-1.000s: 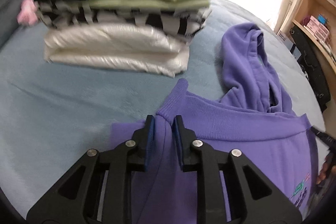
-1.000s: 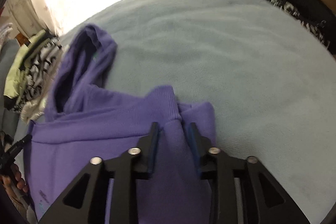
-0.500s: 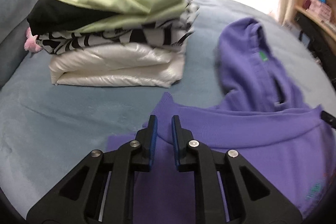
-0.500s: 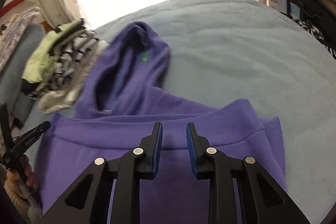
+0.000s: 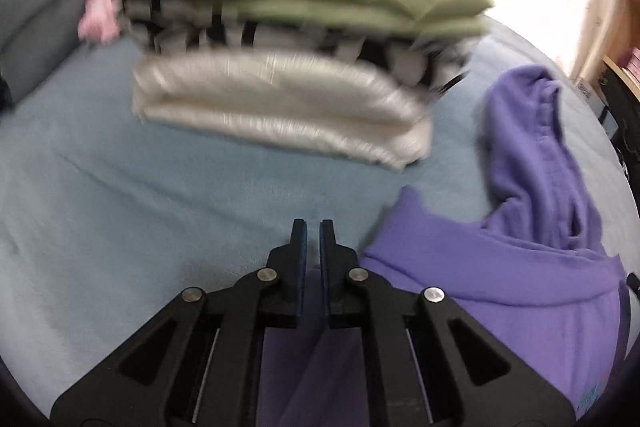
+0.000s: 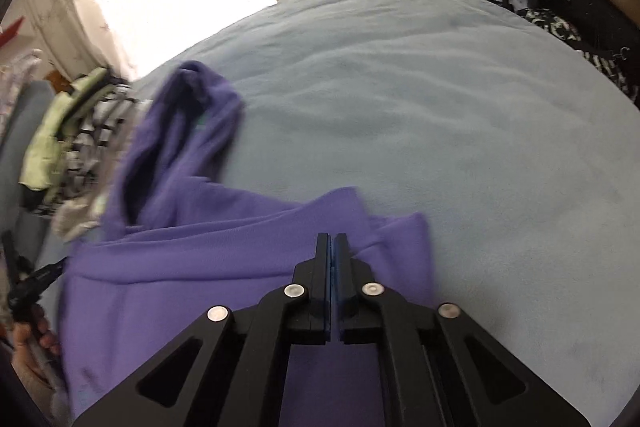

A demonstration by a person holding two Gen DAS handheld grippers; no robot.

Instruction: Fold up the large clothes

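While the purple hoodie lies spread on the blue-grey blanket, hood flopped away from us, both tools are on its near folded edge. Right gripper has its jaws clenched together at the ribbed cuff, though whether any cloth is pinched I can't tell. Left gripper is closed down too, a thin slit showing, its tips over bare blanket with the purple fabric just beside and beneath. Risk here: a thin or missed pinch slips on the lift and the fold collapses. Another: the stack of folded clothes sits near the hood, and a wide swing could topple it.
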